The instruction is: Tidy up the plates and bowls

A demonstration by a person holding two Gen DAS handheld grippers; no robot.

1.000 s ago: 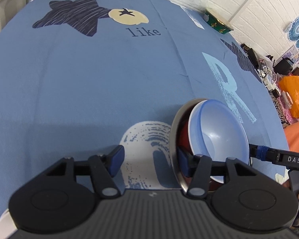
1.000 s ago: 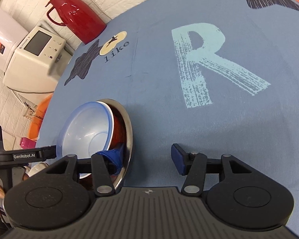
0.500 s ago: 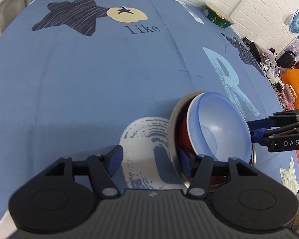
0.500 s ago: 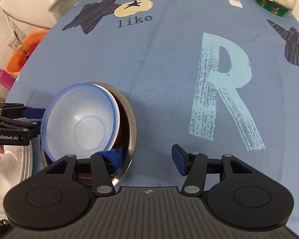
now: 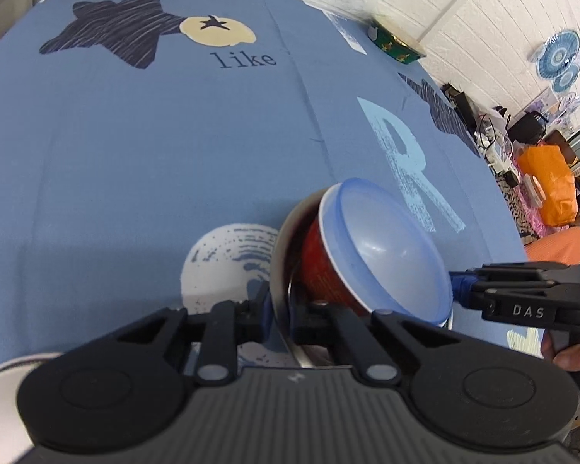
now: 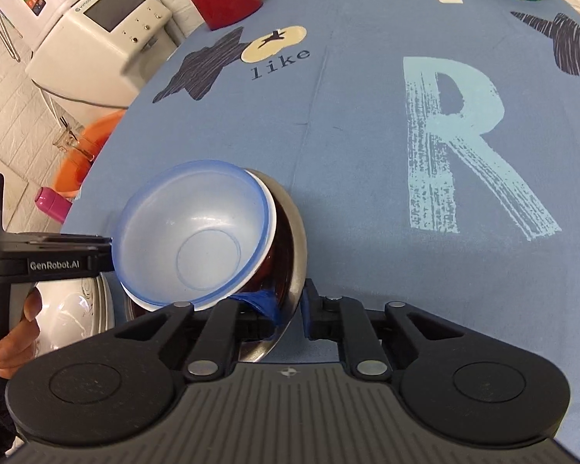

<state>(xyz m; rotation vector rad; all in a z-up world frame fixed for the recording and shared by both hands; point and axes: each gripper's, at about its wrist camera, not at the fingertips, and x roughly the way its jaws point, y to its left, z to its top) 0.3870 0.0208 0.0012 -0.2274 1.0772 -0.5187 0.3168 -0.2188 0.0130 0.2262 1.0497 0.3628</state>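
Both grippers have closed: left gripper (image 5: 278, 311) and right gripper (image 6: 290, 307) pinch the stainless-steel bowl's (image 6: 295, 232) rim, blue plastic bowl (image 6: 197, 232) nested; lifting evenly seems next.

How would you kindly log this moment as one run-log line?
left gripper: shut on steel bowl rim | right gripper: shut on opposite rim | blue bowl nested in red bowl inside | stack tilted

Black ribbed left gripper (image 5: 279, 311), silver pivot screws, blue-padded jaws, matching right gripper (image 6: 290, 305), "DAS" lettering
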